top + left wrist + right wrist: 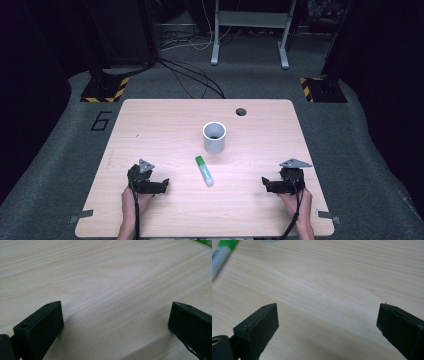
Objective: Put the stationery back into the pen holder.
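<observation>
Nothing started, by look of it. Left gripper (161,185) and right gripper (267,184) rest on table (150,130), jaws wide apart, empty. Marker (204,170) lies flat between them, just before cup (214,137). Pickup and placing all remain.

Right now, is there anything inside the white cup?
The white cup stands upright on the table, beyond the green-capped marker. Its opening looks dark, and nothing sticks out. The bottom is in shadow, so something small lying there can't be ruled out.
</observation>
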A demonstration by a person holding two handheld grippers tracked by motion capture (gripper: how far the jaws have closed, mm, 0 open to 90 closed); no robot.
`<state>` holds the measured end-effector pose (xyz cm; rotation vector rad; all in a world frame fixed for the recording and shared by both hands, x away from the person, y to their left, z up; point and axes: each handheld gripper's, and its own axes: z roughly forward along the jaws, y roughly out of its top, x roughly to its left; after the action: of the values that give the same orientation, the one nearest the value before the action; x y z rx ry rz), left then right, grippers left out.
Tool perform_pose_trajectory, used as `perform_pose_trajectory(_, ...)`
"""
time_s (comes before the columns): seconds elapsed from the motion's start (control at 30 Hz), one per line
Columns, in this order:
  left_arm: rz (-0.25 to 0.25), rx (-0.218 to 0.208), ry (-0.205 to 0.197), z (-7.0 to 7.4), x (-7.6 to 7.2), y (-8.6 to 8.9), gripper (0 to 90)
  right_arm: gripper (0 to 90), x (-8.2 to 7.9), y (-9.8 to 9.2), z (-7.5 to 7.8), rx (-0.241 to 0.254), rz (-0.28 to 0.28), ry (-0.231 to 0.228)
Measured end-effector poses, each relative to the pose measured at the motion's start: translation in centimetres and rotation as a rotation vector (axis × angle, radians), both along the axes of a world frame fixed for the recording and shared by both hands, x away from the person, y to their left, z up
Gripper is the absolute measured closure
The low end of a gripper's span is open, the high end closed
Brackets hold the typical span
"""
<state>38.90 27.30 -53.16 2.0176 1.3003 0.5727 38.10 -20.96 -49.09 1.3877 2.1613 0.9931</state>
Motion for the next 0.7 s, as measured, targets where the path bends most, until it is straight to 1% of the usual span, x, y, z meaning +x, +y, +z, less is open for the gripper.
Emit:
perform_pose_trajectory(0.03,-0.008,0.008,0.017,0.2,0.0,0.1,0.1,3.9,0.0,0.4,0.4,0.008,0.009,-0.003)
perform_pose_trajectory(0.1,-0.007,0.01,0.018,0.2,-0.1,0.1,0.3,4.1,0.0,1.3,1.0,0.011,0.027,-0.005)
perform_pose_trajectory(0.17,-0.007,0.008,0.017,0.1,-0.1,0.1,0.3,4.1,0.1,2.3,1.6,0.029,0.049,-0.005)
perform_pose_trajectory(0.2,-0.007,0.007,0.017,0.1,-0.1,0.1,0.3,4.3,0.1,2.9,2.0,0.022,0.06,-0.004)
perform_pose_trajectory(0.23,0.0,0.003,0.001,0.0,0.0,0.0,0.3,4.5,0.1,3.4,2.2,0.019,0.074,-0.01)
perform_pose_trajectory(0.27,0.0,0.001,0.002,0.0,0.0,0.0,0.3,4.5,0.1,4.0,2.5,0.023,0.086,-0.001)
perform_pose_trajectory(0.3,0.001,0.002,0.001,0.0,0.0,0.0,0.3,4.5,0.2,4.5,2.7,0.032,0.102,-0.004)
perform_pose_trajectory(0.37,0.001,0.001,0.0,0.0,0.0,0.0,0.3,4.5,0.4,5.6,3.0,0.022,0.127,-0.002)
perform_pose_trajectory(0.47,0.0,0.004,0.001,0.0,0.0,0.0,0.3,4.4,0.7,7.3,3.3,0.028,0.167,0.007)
perform_pose_trajectory(0.5,0.0,0.004,0.001,0.0,-0.1,0.0,0.4,4.4,0.8,7.9,3.2,0.028,0.182,0.004)
perform_pose_trajectory(0.53,-0.001,0.005,0.001,0.0,-0.1,0.0,0.4,4.4,0.9,8.5,3.2,0.025,0.194,0.014)
perform_pose_trajectory(0.67,-0.001,0.004,-0.001,0.0,-0.1,0.0,0.4,4.4,1.3,10.7,3.1,0.014,0.242,0.026)
perform_pose_trajectory(0.7,-0.002,0.003,0.001,0.0,0.0,0.0,0.4,4.5,1.4,11.2,3.1,0.014,0.248,0.035)
